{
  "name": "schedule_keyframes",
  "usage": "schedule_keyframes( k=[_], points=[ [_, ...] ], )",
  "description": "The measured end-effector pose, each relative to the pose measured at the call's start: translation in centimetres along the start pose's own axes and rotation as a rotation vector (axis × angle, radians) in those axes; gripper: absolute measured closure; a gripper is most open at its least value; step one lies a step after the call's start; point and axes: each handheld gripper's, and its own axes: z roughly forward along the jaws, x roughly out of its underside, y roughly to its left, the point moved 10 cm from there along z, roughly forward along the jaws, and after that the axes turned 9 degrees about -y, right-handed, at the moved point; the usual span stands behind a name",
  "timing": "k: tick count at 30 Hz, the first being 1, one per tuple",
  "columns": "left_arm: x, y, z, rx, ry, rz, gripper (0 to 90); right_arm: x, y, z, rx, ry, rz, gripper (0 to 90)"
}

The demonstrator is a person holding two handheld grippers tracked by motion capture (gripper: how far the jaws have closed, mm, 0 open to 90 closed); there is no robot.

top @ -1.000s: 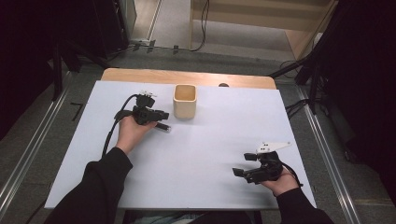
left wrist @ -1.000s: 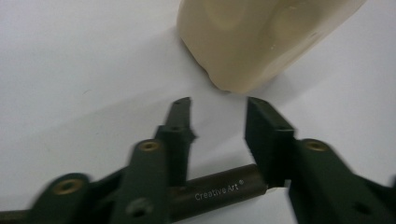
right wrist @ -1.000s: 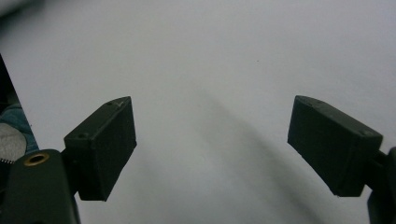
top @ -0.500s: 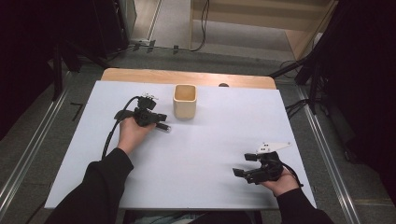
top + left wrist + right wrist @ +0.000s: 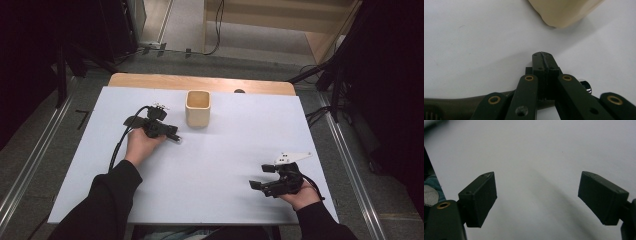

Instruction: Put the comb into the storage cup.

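Note:
A beige square cup (image 5: 198, 107) stands upright at the back middle of the white table (image 5: 225, 150); its lower corner (image 5: 564, 12) shows in the left gripper view. My left gripper (image 5: 175, 136) lies low on the table just left of the cup, pointing right, and its jaws (image 5: 544, 56) are shut pad against pad with nothing between the tips. A dark olive rod (image 5: 461, 105) with a shiny metal end (image 5: 585, 85) runs beneath the linkage; I cannot tell if it is gripped. My right gripper (image 5: 260, 176) rests at the front right, open (image 5: 536, 192) over bare table.
The table's wooden far edge (image 5: 200, 82) lies behind the cup. A black cable (image 5: 120, 145) loops from the left gripper along the left forearm. Grey floor with metal rails (image 5: 30, 170) flanks the table on both sides.

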Motion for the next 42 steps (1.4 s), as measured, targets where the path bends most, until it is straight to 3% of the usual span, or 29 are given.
schedule_keyframes(
  k=[42],
  points=[
    [3.0, 0.2, -3.3, 0.028, 0.038, -0.024, 90.0, -1.1, 0.6, 1.7, -0.046, 0.019, -0.047, 13.6]
  ],
)
